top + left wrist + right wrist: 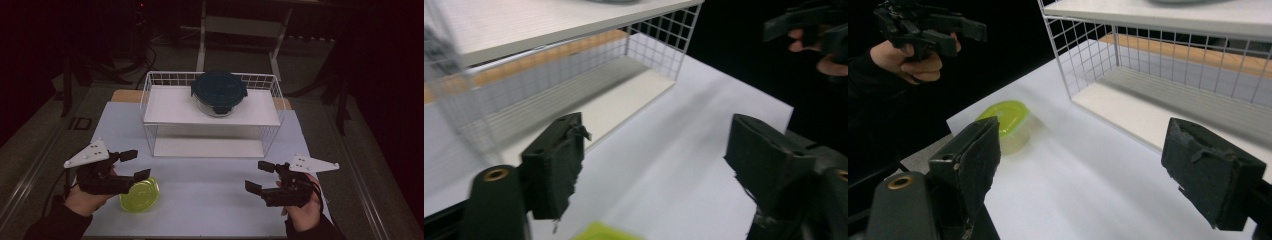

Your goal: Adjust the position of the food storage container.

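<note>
from the high view, the left gripper (131, 164) hangs just over the small round container with the yellow-green lid (140, 194), which sits on the pale table sheet (210, 200) in front of the white wire shelf rack (212, 115), off its left end. its jaws stand apart with nothing between them; i judge this the approach to a pick-up, and the next move calls for lowering the jaws around the container. the right gripper (260, 176) waits open and empty off the rack's right end. a dark-lidded glass container (219, 93) rests on the rack's top board.

in the left gripper view the container is cut off, a green sliver (606, 232) at the bottom edge below the rack.

in the right gripper view the green container (1007, 122) lies left of the rack, blurred; whether anything is inside i cannot tell.
</note>
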`<control>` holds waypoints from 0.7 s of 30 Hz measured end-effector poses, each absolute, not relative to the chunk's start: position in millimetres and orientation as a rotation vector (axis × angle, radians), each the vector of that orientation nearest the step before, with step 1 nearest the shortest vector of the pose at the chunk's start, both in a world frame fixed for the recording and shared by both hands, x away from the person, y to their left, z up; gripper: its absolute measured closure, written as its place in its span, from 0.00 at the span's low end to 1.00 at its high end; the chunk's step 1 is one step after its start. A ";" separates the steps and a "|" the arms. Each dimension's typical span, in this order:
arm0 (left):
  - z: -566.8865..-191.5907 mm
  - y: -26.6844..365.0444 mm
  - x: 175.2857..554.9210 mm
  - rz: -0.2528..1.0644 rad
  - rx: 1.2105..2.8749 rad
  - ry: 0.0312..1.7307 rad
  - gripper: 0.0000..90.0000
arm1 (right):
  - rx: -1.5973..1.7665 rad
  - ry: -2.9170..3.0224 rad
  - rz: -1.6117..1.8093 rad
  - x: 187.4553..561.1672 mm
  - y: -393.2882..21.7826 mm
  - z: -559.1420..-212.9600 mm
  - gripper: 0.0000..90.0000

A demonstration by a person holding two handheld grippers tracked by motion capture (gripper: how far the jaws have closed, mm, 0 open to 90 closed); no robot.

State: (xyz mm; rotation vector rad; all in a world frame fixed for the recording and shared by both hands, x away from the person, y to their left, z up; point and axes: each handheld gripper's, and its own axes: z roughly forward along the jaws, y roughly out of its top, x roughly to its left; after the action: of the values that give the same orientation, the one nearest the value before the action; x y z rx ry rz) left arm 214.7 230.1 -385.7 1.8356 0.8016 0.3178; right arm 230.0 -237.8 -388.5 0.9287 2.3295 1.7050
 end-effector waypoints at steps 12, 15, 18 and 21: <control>-407.9 280.2 194.6 0.351 1.819 0.894 0.63 | 0.938 2.271 1.693 209.0 -265.5 -400.2 0.17; -416.9 288.2 189.5 0.358 1.835 0.920 0.68 | 0.947 2.258 1.696 204.5 -270.9 -402.5 0.17; -427.5 294.5 185.2 0.363 1.858 0.950 0.75 | 0.953 2.254 1.691 201.4 -272.8 -405.9 0.17; -438.3 303.4 183.6 0.346 1.852 0.994 0.82 | 0.948 2.258 1.683 198.3 -272.9 -410.5 0.17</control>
State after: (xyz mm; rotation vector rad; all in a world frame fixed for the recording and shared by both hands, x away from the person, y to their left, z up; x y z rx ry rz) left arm 183.6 303.4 -438.3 1.8518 0.9937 0.3457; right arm 198.3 -272.9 -410.5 0.9478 2.2577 1.6832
